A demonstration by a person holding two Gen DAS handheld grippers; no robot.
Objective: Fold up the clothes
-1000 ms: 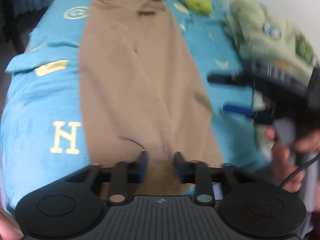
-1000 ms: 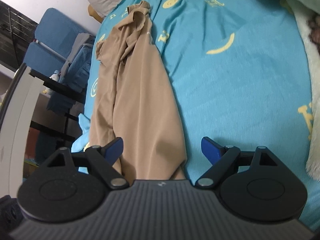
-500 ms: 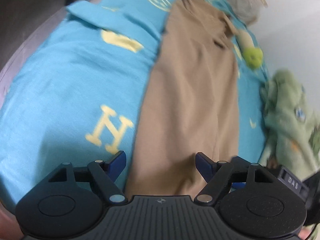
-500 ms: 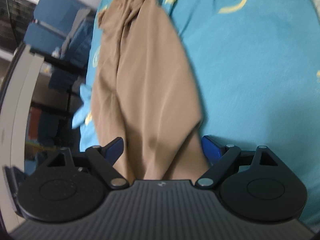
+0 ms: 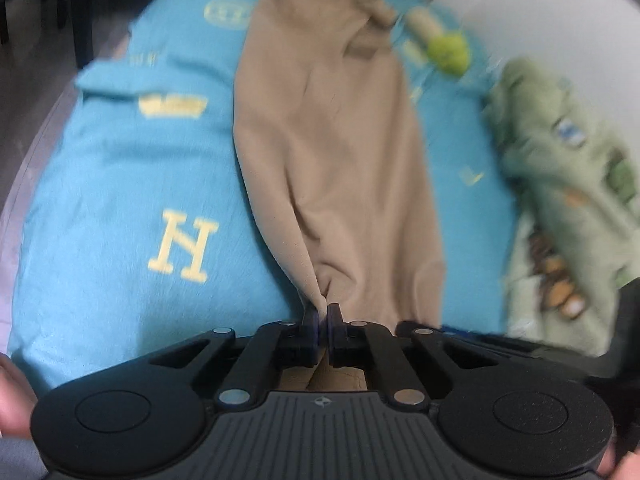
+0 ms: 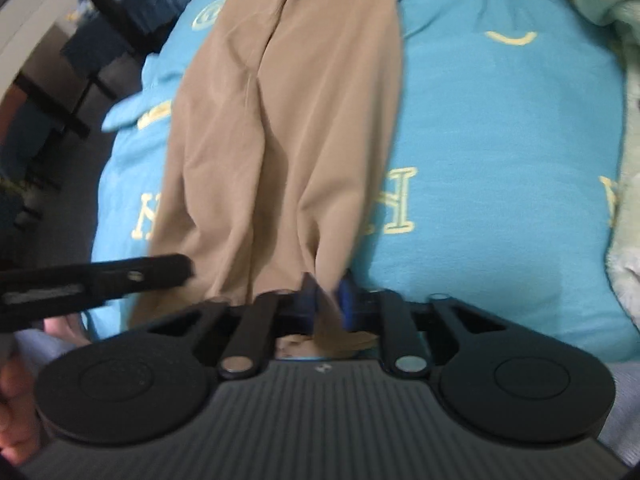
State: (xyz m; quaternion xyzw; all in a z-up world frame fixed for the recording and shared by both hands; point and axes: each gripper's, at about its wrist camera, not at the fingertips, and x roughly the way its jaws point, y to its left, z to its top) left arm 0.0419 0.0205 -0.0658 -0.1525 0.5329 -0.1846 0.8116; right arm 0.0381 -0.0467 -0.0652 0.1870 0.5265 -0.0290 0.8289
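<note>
- Left wrist view: tan trousers (image 5: 332, 152) laid lengthwise on blue bedsheet (image 5: 112, 184), running away from cam toward far end of bed.
- Left claw (image 5: 322, 316) pinched tight on near hem, left side; cloth gathers into a peak at the tips.
- Right wrist view: right claw (image 6: 326, 294) closed on the other near corner of the hem, fabric bunched between the pads. Image blurred, so depth of bite not clear.
- Left claw's tool (image 6: 92, 280) shows at left edge of right view, just beside the hem.
- Handling, my read: thin, soft, light cloth w/ slight sheen; drapes and creases easily, prob. slippery. No stiffness, so it sags between the two grips.
- Where to hold: hem corners, as now; a deep bite through both layers should resist slip-out.
- Green blanket (image 5: 568, 184) near right edge of bed, apart from trousers; green plush toy (image 5: 448, 54) near far end.
</note>
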